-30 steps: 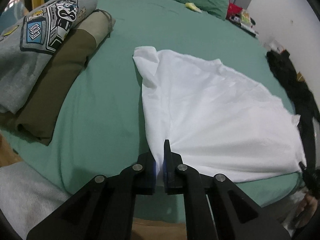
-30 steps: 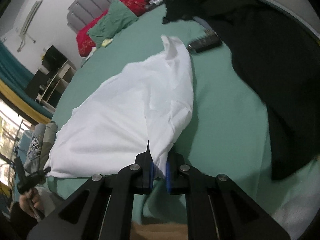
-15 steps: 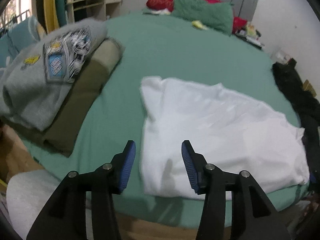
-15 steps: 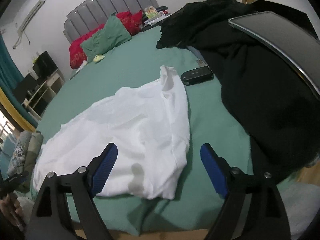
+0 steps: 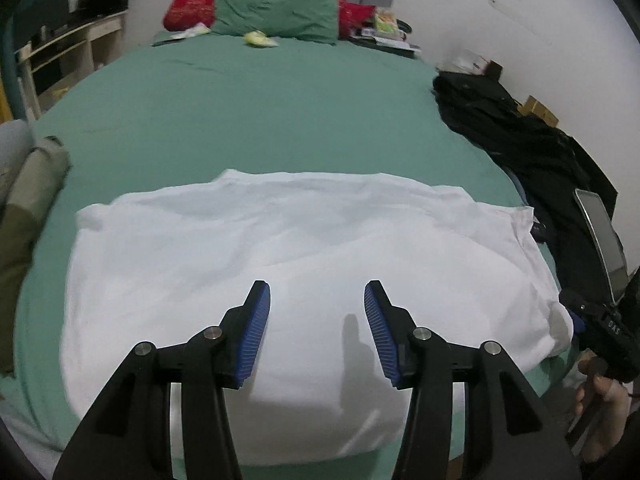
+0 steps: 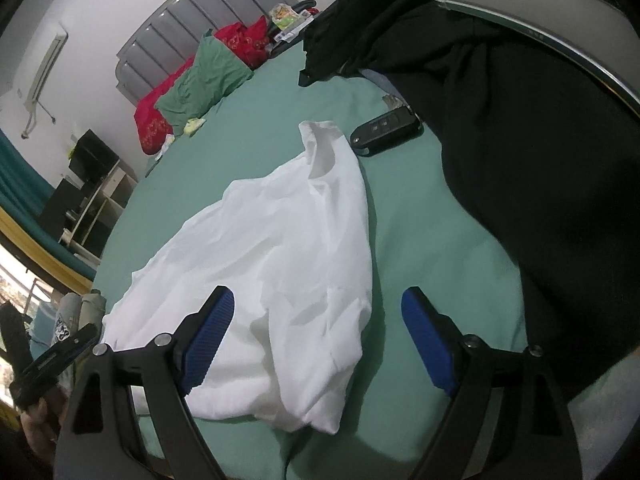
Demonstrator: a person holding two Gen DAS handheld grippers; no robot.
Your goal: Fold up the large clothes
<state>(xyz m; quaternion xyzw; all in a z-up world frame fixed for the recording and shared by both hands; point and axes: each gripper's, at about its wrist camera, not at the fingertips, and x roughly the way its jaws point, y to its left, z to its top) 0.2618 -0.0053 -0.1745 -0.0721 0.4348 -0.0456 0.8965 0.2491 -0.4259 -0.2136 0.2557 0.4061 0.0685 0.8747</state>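
- Lying doubled on the green bed sheet (image 5: 256, 112), the white shirt (image 5: 288, 248) sits near the foot edge of the bed, spread crosswise in the left wrist view and reaching from about 9 o'clock to 3 o'clock of that picture.
- The left gripper (image 5: 317, 332) hangs above the shirt's near half with its jaws apart and nothing between the blue pads (image 5: 256, 332); it grips no cloth.
- The right gripper (image 6: 318, 340) is released as well, its jaws standing wide over the shirt's near right corner, with no fabric pinched.
- Judging from the double layer and the soft rounded edges, one fold looks done, though the shirt is not yet a compact packet.
- In the right wrist view the collar end (image 6: 320, 136) points toward 12 o'clock and is rumpled, just beside a black car key (image 6: 386, 130) lying on the sheet.
- Folded garments (image 5: 28, 200) lie stacked at 9 o'clock in the left wrist view, which suggests earlier pieces are finished.
- A heap of black clothing (image 6: 520, 160) fills the 1 to 4 o'clock side of the right view and appears unfolded, so more work likely remains.
- Still to do, as a judgement: smooth the wrinkles, fold the shirt again, and set it with the stack.
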